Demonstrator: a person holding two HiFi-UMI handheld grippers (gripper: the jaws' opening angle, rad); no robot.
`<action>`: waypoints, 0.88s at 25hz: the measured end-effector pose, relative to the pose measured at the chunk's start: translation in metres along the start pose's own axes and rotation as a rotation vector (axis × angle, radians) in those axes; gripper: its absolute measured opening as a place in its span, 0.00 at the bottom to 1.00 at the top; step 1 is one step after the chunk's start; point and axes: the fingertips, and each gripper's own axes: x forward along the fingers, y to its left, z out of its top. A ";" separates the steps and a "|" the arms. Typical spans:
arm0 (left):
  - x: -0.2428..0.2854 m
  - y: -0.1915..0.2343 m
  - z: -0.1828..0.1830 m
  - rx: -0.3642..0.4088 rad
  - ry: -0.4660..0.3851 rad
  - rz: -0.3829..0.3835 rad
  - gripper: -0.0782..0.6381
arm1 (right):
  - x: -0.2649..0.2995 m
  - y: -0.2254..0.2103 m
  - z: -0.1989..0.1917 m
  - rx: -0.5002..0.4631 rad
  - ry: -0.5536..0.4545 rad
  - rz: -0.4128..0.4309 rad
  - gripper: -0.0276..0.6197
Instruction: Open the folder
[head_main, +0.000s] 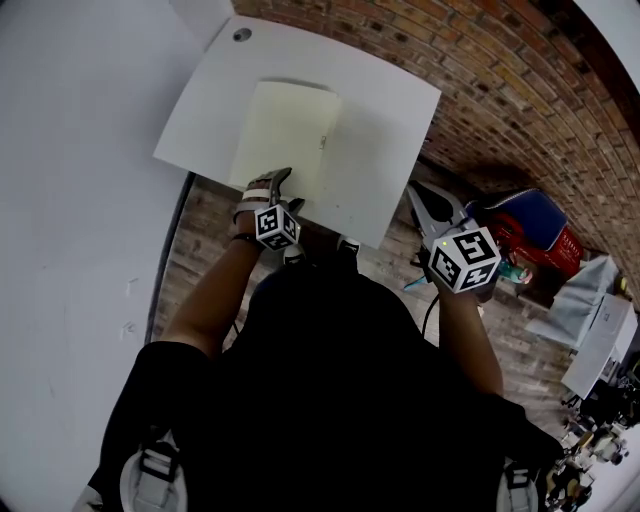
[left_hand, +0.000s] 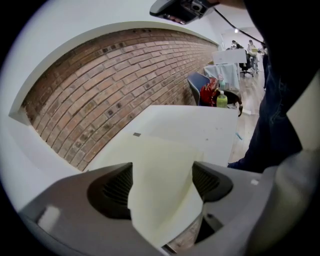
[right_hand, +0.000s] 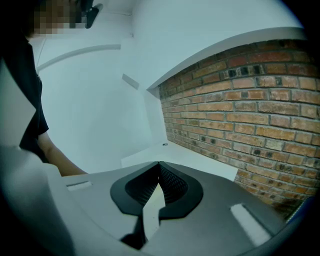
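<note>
left side first: my left gripper (head_main: 287, 190) is at the near edge of the folder (head_main: 285, 135), which lies on the white table (head_main: 390, 110). its jaws are wide apart, and the folder's pale yellow cover runs between them, not pinched. over to the right, my right gripper (head_main: 430, 205) hangs off the table's right edge, well apart from the folder, jaw tips together and nothing in them.
</note>
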 end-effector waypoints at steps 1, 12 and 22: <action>0.000 0.000 0.001 -0.001 0.000 0.001 0.62 | 0.000 0.000 -0.001 0.000 0.002 0.003 0.05; -0.011 0.001 0.004 -0.030 -0.012 0.009 0.46 | 0.009 0.008 0.001 -0.017 0.008 0.049 0.05; -0.029 0.009 0.008 -0.052 -0.027 0.046 0.33 | 0.009 0.016 0.009 -0.047 0.008 0.083 0.05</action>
